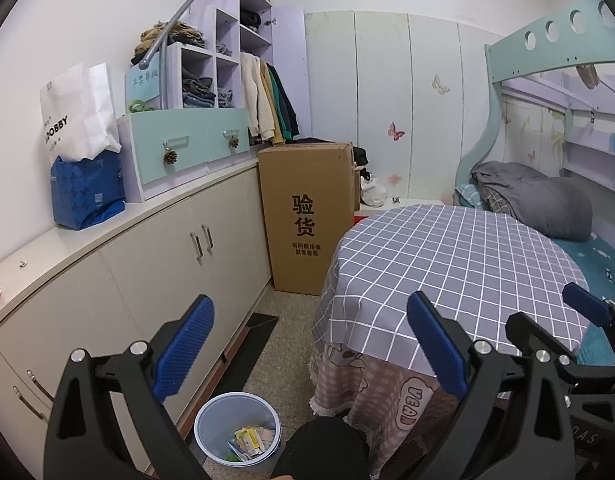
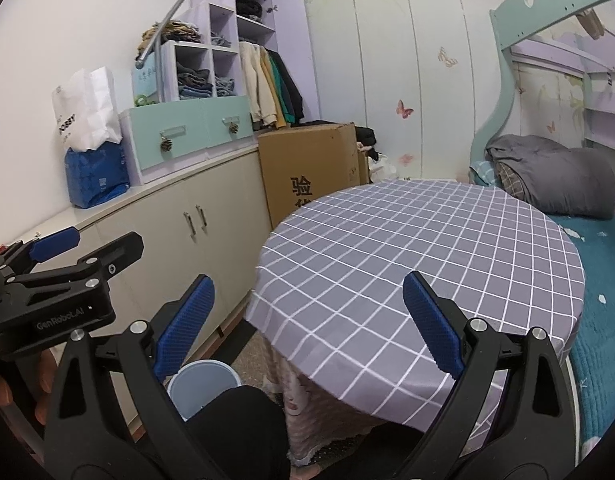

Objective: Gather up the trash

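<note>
A pale blue trash bin [image 1: 211, 420] stands on the floor between the cabinet and the round table, with crumpled wrappers [image 1: 249, 442] inside. The right wrist view shows only the bin's rim [image 2: 205, 376] behind a black-trousered knee [image 2: 235, 428]. My left gripper [image 1: 309, 344] is open and holds nothing, raised above the bin and the table's edge. My right gripper [image 2: 307, 326] is open too, nothing between its blue pads, over the near edge of the grey checked tablecloth [image 2: 407, 248]. Each gripper appears in the other's view: the right [image 1: 563, 320], the left [image 2: 87, 248].
A long cream cabinet [image 1: 147, 264] runs along the left wall with a blue bag [image 1: 87, 192] and a white paper bag [image 1: 77, 116] on top. A tall cardboard box [image 1: 307, 216] stands behind the table. A bed [image 1: 599, 264] lies to the right. A hand [image 2: 3, 392] grips the left tool.
</note>
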`<state>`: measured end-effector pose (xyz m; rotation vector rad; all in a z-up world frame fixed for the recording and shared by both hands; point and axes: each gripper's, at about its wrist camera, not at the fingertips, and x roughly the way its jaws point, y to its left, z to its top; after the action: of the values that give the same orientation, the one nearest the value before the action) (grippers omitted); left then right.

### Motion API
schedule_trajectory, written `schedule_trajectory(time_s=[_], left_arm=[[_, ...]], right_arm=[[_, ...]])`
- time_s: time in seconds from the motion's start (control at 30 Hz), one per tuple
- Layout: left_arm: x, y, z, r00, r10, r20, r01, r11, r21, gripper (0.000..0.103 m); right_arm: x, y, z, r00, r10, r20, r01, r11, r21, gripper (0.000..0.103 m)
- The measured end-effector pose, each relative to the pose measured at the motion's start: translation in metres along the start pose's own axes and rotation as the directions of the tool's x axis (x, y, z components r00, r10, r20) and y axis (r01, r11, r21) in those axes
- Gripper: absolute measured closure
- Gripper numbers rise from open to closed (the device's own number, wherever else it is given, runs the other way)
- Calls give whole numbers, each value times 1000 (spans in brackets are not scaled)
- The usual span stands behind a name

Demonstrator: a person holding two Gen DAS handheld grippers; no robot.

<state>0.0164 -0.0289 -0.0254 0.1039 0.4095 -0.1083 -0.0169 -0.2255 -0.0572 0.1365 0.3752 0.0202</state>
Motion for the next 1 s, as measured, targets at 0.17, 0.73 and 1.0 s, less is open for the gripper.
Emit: schedule_trajectory(time_s=[0.17, 0.73, 1.0], left_arm=[[28, -19, 5, 1000, -4, -26, 5, 1000, 29, 8], [204, -133, 34, 932, -109, -346, 131, 990, 41, 8], [272, -183, 42, 874, -73, -480, 129, 988, 86, 8]], right_arm=[[23, -34, 3, 998, -35, -44, 37, 998, 43, 10], [128, -158, 26, 913, -218, -344, 226, 974, -17, 7], [182, -183, 45, 869, -199, -452, 164, 980, -117, 7]])
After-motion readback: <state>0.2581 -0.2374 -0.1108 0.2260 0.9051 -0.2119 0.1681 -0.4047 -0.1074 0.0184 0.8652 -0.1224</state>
